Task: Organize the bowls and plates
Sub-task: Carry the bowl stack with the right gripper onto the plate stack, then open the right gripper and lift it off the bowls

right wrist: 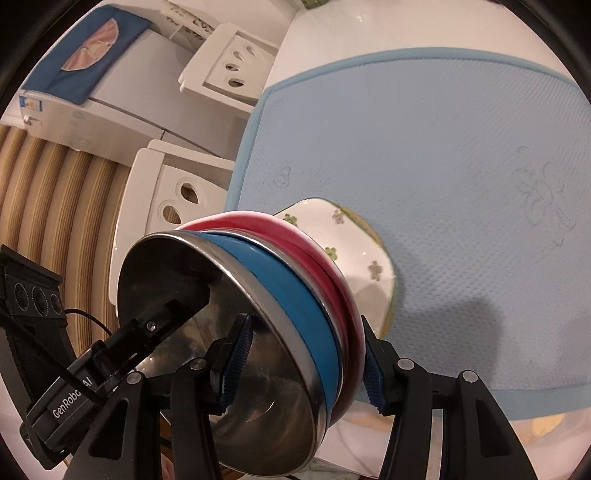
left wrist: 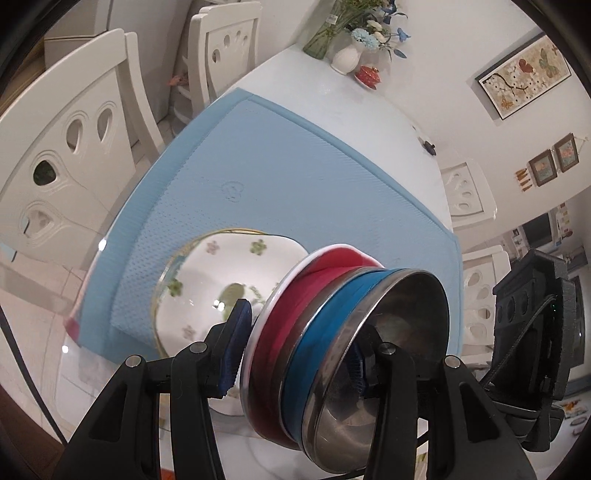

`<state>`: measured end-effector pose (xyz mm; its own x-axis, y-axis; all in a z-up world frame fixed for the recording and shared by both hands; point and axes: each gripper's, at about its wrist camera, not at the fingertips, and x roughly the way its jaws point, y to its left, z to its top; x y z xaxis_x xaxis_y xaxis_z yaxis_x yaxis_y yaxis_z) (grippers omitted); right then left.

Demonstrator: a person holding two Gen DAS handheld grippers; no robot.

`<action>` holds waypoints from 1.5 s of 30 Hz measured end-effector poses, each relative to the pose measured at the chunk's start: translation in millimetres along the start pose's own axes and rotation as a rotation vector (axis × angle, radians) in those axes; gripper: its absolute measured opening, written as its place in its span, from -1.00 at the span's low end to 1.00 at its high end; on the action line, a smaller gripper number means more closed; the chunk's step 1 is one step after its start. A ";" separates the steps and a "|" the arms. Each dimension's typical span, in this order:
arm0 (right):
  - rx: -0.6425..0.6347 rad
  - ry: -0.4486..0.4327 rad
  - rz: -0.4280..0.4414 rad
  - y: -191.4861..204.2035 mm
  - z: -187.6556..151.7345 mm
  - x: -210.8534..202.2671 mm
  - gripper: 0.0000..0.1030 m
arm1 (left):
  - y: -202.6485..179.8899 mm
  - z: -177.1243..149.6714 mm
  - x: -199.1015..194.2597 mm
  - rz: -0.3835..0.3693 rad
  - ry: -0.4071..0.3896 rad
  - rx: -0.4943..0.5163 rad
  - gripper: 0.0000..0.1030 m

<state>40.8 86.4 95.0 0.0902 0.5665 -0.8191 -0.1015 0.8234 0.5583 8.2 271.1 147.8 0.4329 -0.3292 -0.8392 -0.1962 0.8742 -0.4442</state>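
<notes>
Bowls [left wrist: 332, 354] — nested, clamped at opposite rims by the left gripper [left wrist: 295, 354] and right gripper [right wrist: 303, 365] — hung over the mat [left wrist: 295, 166]; setting down looked next, needing level hands.

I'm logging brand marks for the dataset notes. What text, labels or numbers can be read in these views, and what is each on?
"GenRobo AI", partly hidden by a cable: on the left gripper's black body, seen in the right wrist view.
Sticker on the white appliance: too blurred to read.
Tag on the flower bunch: too small to read.
Embossed marks on the blue mat: shapes, not lettering.
</notes>
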 end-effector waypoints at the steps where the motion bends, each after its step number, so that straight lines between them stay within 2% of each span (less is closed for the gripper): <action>1: 0.007 0.000 -0.007 2.8 1.1 2.9 0.03 | 3.6 2.3 1.9 -0.005 0.007 0.005 -0.17; 8: 0.071 0.013 -0.065 7.3 4.2 23.2 0.03 | 30.2 13.3 22.0 -0.044 0.072 0.026 -0.17; 19: 0.138 0.045 -0.152 -1.2 12.7 54.8 0.03 | 47.9 17.5 59.3 -0.074 0.174 0.063 -0.17; 28: 0.161 0.037 -0.159 1.7 19.1 62.1 0.03 | 47.9 21.4 61.8 -0.086 0.186 0.104 -0.17; 31: 0.171 0.025 -0.127 -0.5 19.6 56.9 0.02 | 49.7 24.5 58.5 -0.082 0.194 0.130 -0.16; 35: 0.152 -0.027 -0.073 -5.3 18.6 28.9 0.02 | 47.4 29.8 35.1 -0.096 0.143 0.197 -0.14; 42: 0.015 -0.195 -0.149 29.1 10.3 -32.0 0.02 | 36.7 35.7 -3.2 -0.072 0.066 0.304 -0.13; 45: -0.039 -0.238 -0.163 50.2 -3.6 -47.7 0.03 | 22.2 34.3 -28.4 -0.053 -0.005 0.352 -0.13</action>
<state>27.8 100.6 161.7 0.3374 0.4228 -0.8411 -0.1041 0.9047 0.4131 21.7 312.1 172.6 0.4384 -0.3762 -0.8162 0.1415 0.9257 -0.3507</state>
